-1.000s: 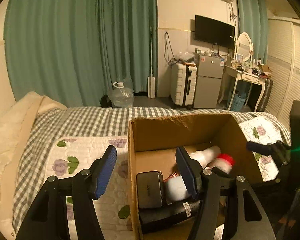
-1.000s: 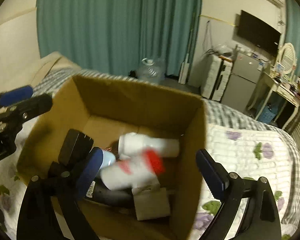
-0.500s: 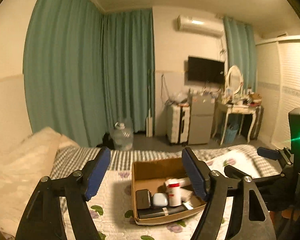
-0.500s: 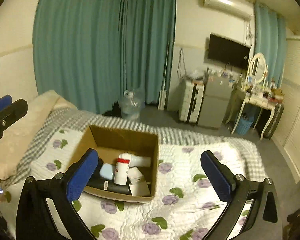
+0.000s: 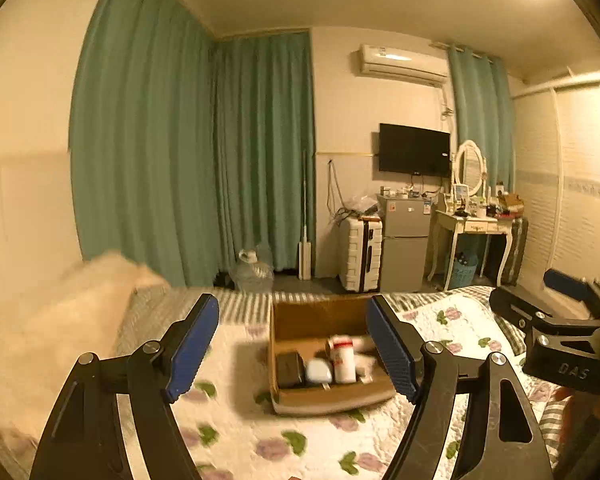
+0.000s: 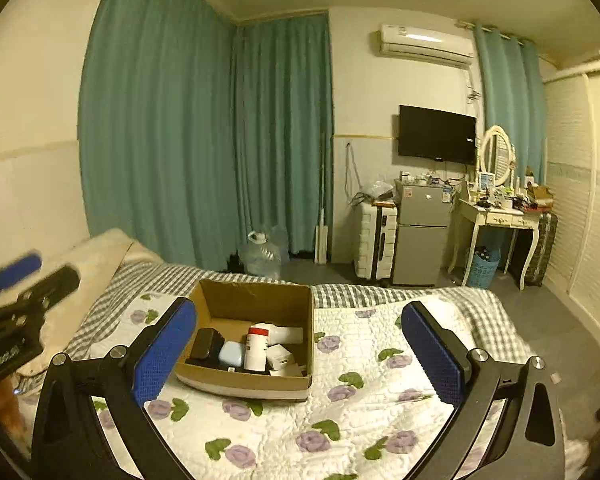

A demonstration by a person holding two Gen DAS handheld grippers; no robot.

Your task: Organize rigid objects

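Note:
A cardboard box (image 6: 278, 306) sits on the flowered quilt and also shows in the left wrist view (image 5: 300, 322). Inside it stand a white bottle with a red cap (image 6: 257, 348), a black case (image 6: 206, 344), a light blue case (image 6: 231, 353), a white bottle lying down (image 6: 286, 334) and small white pieces (image 6: 280, 356). My left gripper (image 5: 294, 346) is open and empty, well back from and above the box. My right gripper (image 6: 300, 354) is open and empty, also held back from the box. The right gripper shows at the right edge of the left wrist view (image 5: 556, 312).
The bed's quilt (image 6: 360, 392) spreads around the box, with a cream pillow (image 6: 100, 252) at the left. Beyond the bed are a water jug (image 6: 262, 256), a white suitcase (image 6: 376, 244), a small fridge (image 6: 420, 232) and a dressing table (image 6: 496, 216).
Both grippers have pulled up and back from inside the box, so the box looks small and far. The red-capped bottle now stands upright in the box.

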